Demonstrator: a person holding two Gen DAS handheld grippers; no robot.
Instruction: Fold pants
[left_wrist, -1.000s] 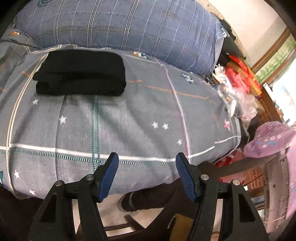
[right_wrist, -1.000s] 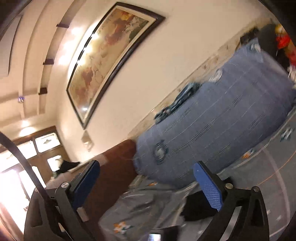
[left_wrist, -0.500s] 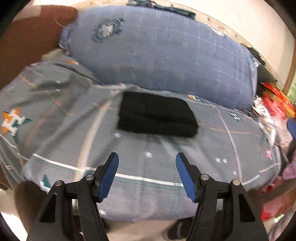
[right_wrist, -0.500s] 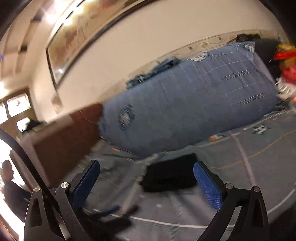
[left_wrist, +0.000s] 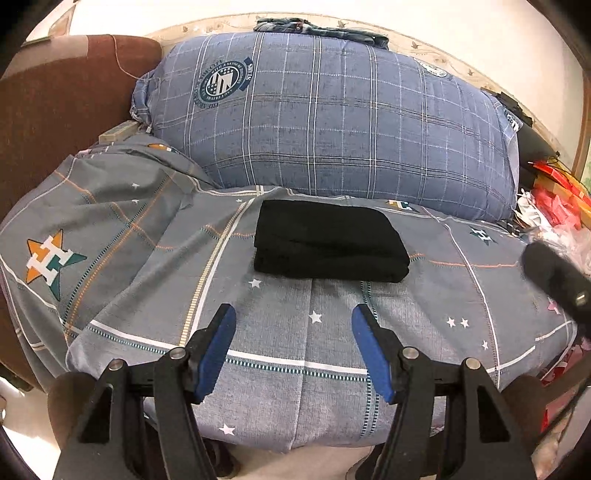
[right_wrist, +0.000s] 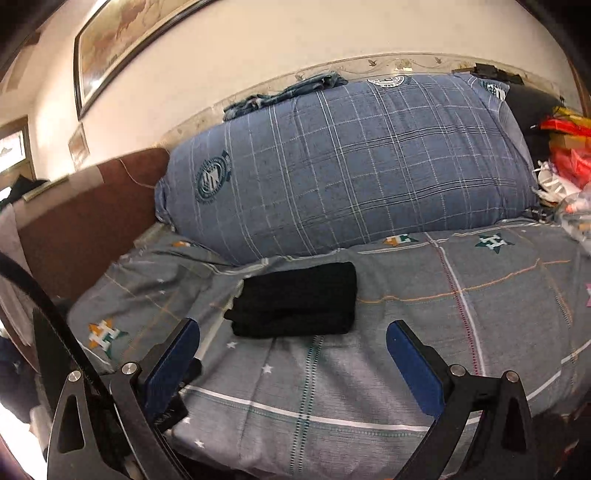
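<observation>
The grey bedsheet (left_wrist: 314, 373) bears star emblems, each with a large white letter "H" (left_wrist: 50, 260). The blue plaid pillow (left_wrist: 332, 122) carries a round crest (left_wrist: 223, 83) ringed with lettering too small to read. No other text is legible.

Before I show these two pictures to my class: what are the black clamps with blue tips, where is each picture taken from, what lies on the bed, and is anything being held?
They are hand-held grippers; a person carries one in each hand, with a camera on each that looks along its fingers. One picture looks past the left gripper, the other past the right gripper. Both stand open and hold nothing. On the grey star-patterned bedsheet lie folded black pants, with a big blue checked pillow behind them.
</observation>
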